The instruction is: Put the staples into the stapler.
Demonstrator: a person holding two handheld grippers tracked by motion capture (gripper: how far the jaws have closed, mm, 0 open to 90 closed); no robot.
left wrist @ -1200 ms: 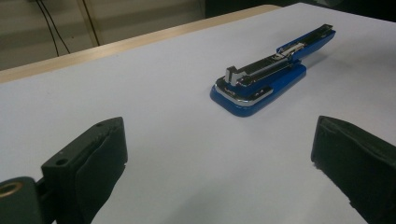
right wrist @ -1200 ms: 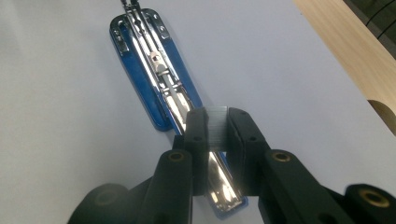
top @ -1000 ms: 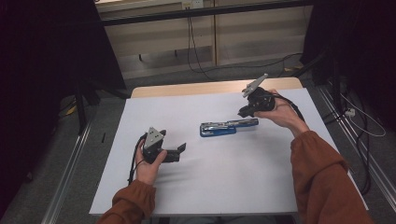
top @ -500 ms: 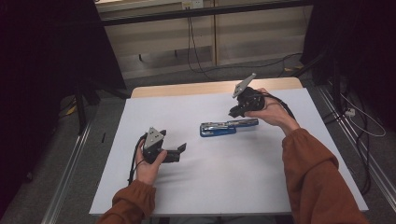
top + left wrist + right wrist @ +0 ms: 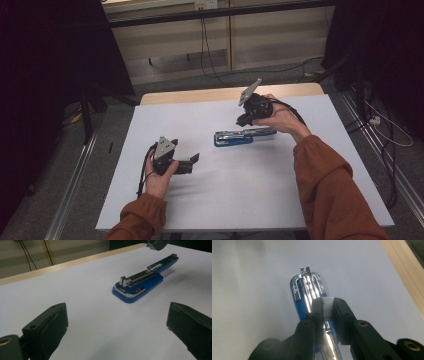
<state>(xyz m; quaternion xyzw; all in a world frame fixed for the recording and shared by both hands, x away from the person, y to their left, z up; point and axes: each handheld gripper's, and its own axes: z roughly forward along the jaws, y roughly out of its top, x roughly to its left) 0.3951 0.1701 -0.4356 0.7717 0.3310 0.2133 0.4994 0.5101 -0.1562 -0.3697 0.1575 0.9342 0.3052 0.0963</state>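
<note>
Rust-orange sleeves cover both forearms, and each black gripper (image 5: pixel 192 161) carries a grey three-cornered plate on top, brass-ringed screw holes and a trailing black cable.

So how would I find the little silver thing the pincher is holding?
Look at the white table, then at the blue stapler lying opened flat near its middle. Just above the stapler, the right gripper pinches a small strip of staples. It is the only ridged silvery block, much shorter than the stapler's shiny rail.
</note>
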